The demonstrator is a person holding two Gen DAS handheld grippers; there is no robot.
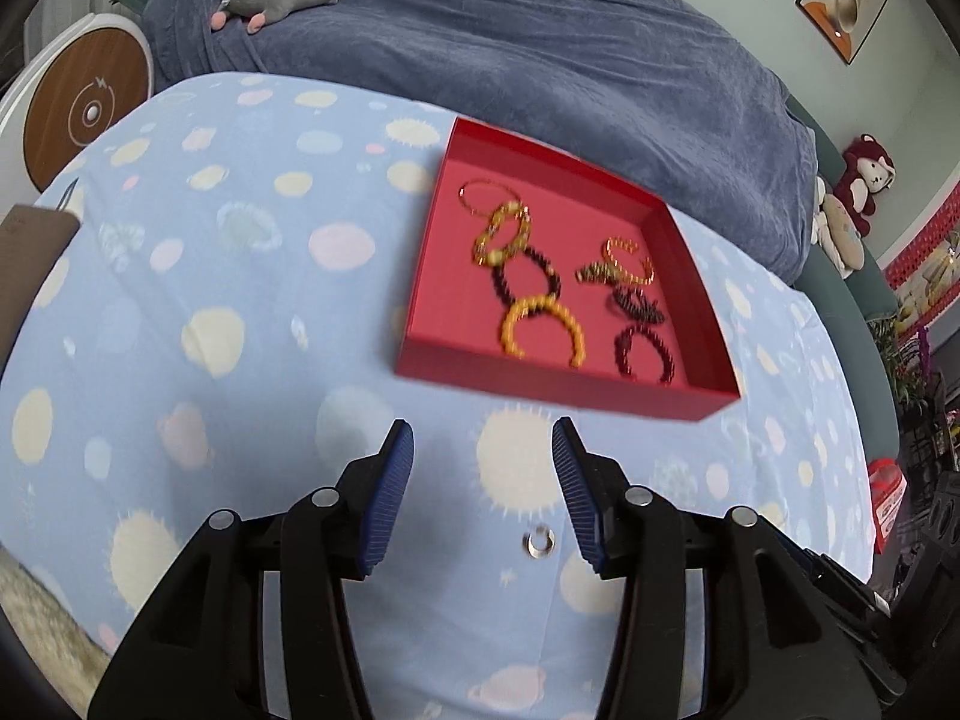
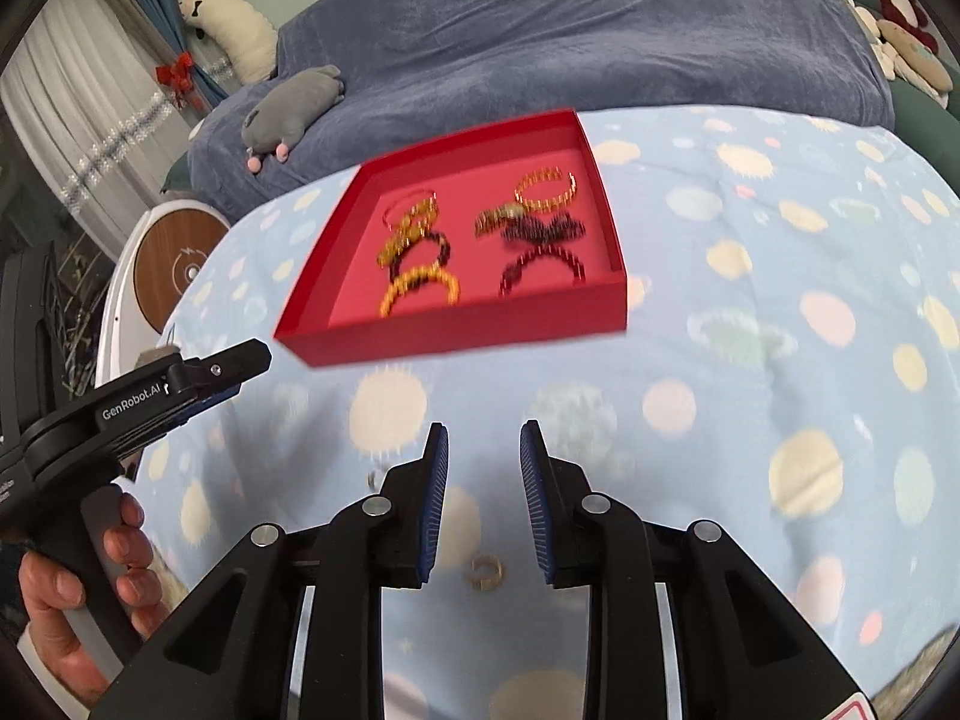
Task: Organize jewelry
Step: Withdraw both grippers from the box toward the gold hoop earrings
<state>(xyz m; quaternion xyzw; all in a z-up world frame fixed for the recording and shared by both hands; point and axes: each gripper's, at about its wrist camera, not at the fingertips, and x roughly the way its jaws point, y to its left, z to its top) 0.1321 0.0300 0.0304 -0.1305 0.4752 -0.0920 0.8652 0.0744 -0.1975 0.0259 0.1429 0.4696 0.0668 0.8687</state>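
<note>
The left claw [image 1: 483, 438] is hanging spread and empty above the cloth-covered surface [image 1: 240, 312], and a small silver ring [image 1: 538, 542] is lying on the cloth low between its fingers — touched by neither. The right claw [image 2: 484, 441] is also parted, more narrowly, with nothing between its pads; a small gold ring [image 2: 485, 573] is sitting on the cloth just beneath it, loose. In the right wrist view a hand [image 2: 78, 588] is gripping the handle of the left tool.

Ahead of both claws, the red tray [image 1: 600, 387] is resting on the cloth with the bracelets already gathered inside: a yellow beaded one [image 1: 543, 330] near the front wall, dark beaded ones [image 1: 645, 354] beside it, and thin gold ones [image 1: 627, 258] further back, some overlapping. The tray seems to be serving as the collecting place, its low walls keeping the beads from rolling off.

Each claw is probably being lined up over its own ring — the two rings look like the last pieces still outside the tray.
</note>
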